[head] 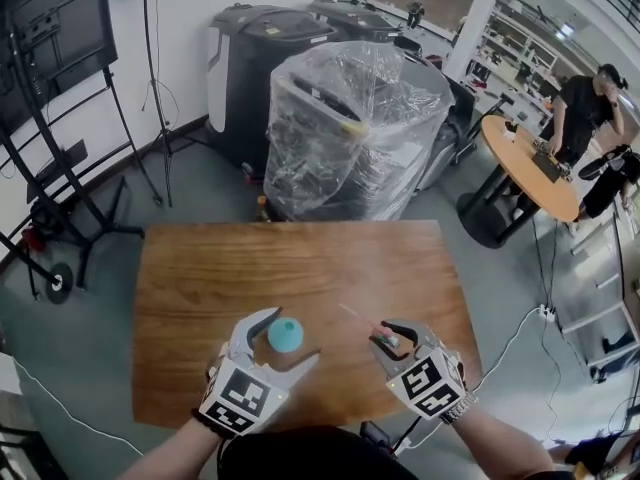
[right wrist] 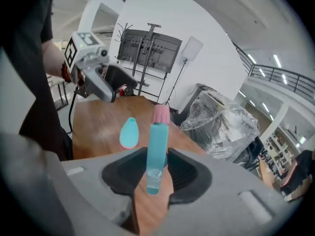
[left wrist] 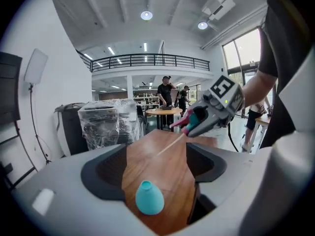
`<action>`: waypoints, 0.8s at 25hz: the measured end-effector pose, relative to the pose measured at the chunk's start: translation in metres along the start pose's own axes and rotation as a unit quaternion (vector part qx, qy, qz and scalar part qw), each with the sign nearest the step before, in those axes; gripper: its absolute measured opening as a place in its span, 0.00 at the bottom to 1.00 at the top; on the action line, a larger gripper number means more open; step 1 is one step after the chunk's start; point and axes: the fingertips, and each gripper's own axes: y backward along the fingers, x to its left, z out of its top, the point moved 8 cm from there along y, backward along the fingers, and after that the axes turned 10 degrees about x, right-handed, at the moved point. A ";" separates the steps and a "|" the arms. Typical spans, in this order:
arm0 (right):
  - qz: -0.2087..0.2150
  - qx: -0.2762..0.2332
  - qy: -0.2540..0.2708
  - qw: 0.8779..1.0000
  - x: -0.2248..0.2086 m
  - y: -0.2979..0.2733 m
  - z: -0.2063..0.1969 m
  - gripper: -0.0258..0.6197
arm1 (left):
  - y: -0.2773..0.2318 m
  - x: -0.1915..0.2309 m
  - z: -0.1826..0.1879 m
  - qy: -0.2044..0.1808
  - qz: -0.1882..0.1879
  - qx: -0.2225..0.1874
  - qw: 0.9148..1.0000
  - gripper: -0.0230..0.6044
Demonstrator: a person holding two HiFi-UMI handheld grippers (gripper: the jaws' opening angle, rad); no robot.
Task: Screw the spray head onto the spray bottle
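A small teal egg-shaped spray bottle (head: 285, 335) stands upright on the wooden table (head: 300, 258) near its front edge, neck up. My left gripper (head: 291, 337) is open, with a jaw on either side of the bottle (left wrist: 149, 197) and neither pad touching it. My right gripper (head: 388, 338) is shut on the spray head (right wrist: 158, 149), a teal cylinder with a pink collar. A thin dip tube sticks out from the head toward the table's middle. The head hangs above the table, to the right of the bottle (right wrist: 130, 133).
Beyond the table's far edge stand plastic-wrapped machines (head: 350, 128) and black bins (head: 265, 58). A screen on a wheeled stand (head: 50, 68) is at the far left. At the far right, people stand by a round wooden table (head: 525, 163).
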 end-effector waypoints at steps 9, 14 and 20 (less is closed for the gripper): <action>0.058 -0.018 -0.056 0.997 -0.002 0.025 0.022 0.23 | -0.048 0.010 -0.082 -0.030 0.021 0.091 0.995 0.77; 0.083 -0.024 -0.068 0.994 0.003 0.039 0.033 0.23 | -0.080 0.012 -0.113 -0.037 0.003 0.135 0.990 0.80; 0.096 -0.020 -0.055 0.994 0.010 0.052 0.048 0.23 | -0.107 0.016 -0.138 -0.035 -0.012 0.174 0.984 0.81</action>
